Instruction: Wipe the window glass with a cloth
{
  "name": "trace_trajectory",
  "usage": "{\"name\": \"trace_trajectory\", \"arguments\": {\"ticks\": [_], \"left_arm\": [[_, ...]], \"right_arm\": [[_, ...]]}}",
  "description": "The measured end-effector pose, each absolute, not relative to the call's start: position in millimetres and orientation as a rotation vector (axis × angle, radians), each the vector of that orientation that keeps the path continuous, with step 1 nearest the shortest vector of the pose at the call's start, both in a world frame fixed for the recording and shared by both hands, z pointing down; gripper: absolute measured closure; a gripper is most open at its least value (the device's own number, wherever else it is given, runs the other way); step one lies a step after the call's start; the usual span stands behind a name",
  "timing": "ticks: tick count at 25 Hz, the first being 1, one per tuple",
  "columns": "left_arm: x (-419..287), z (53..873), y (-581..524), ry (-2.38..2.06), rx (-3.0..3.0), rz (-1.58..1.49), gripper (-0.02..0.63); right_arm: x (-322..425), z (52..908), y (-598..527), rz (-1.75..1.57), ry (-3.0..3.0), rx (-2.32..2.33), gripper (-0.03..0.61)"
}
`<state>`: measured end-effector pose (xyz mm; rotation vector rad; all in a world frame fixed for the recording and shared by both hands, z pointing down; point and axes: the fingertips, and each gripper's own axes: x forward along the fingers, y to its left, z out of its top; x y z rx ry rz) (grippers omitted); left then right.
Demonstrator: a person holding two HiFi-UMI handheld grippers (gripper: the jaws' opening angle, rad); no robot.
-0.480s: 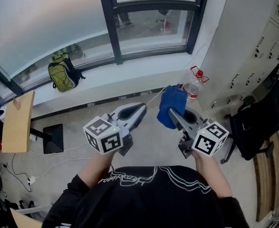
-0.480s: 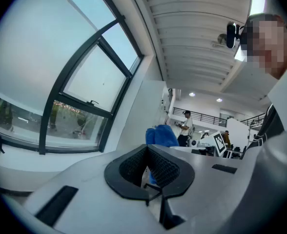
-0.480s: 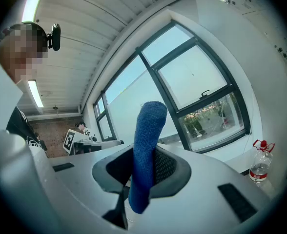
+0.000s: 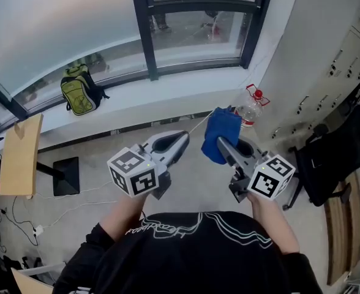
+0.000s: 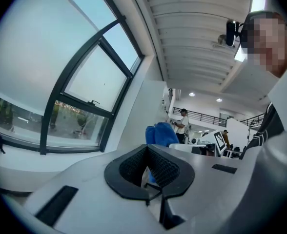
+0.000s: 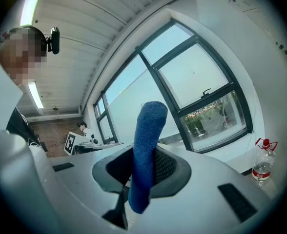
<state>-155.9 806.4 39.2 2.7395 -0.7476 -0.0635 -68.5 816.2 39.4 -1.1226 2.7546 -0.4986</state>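
Note:
A folded blue cloth [image 4: 221,135] sticks up from my right gripper [image 4: 220,143], whose jaws are shut on it; in the right gripper view the blue cloth [image 6: 146,150] stands upright between the pads. My left gripper [image 4: 181,141] is held beside it, jaws shut with nothing between them, and in the left gripper view the cloth [image 5: 159,134] shows just past its tips [image 5: 147,165]. The window glass [image 4: 192,38] in its dark frame lies ahead, above a white sill [image 4: 168,97]; both grippers are well short of the window [image 6: 202,87].
A clear water bottle with a red cap [image 4: 251,109] stands on the floor near the right wall. A yellow-green backpack [image 4: 78,90] leans on the sill at the left. A wooden board [image 4: 19,155], cables and grey lockers [image 4: 345,60] flank the area.
The view has shifted slightly; both grippers hold nearly the same pose, the cloth still gripped in the right one.

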Motion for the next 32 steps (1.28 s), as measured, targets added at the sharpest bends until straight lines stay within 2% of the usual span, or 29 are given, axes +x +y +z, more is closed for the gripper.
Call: {"name": "trace_trajectory", "arguments": {"ticks": [8, 14, 20, 28, 32], "left_arm": [[-139, 58, 776, -0.734, 2.717, -0.061, 0.607], [-110, 86, 693, -0.772, 2.675, 0.008, 0.607], [-75, 117, 546, -0.862, 2.595, 0.001, 0.607], [-16, 134, 297, -1.044, 2.45, 0.034, 0.607], [-10, 139, 206, -1.095, 2.454, 0.052, 0.607]], "right_arm": [[-53, 58, 790, -0.511, 2.767, -1.118, 0.511], [-21, 88, 703, -0.611, 2.739, -1.07, 0.511], [20, 116, 550, -0.618, 2.766, -1.032, 0.511], [93, 128, 300, -0.603, 2.89, -1.016, 0.511], [88, 142, 198, -0.589, 2.973, -1.006, 0.511]]}}
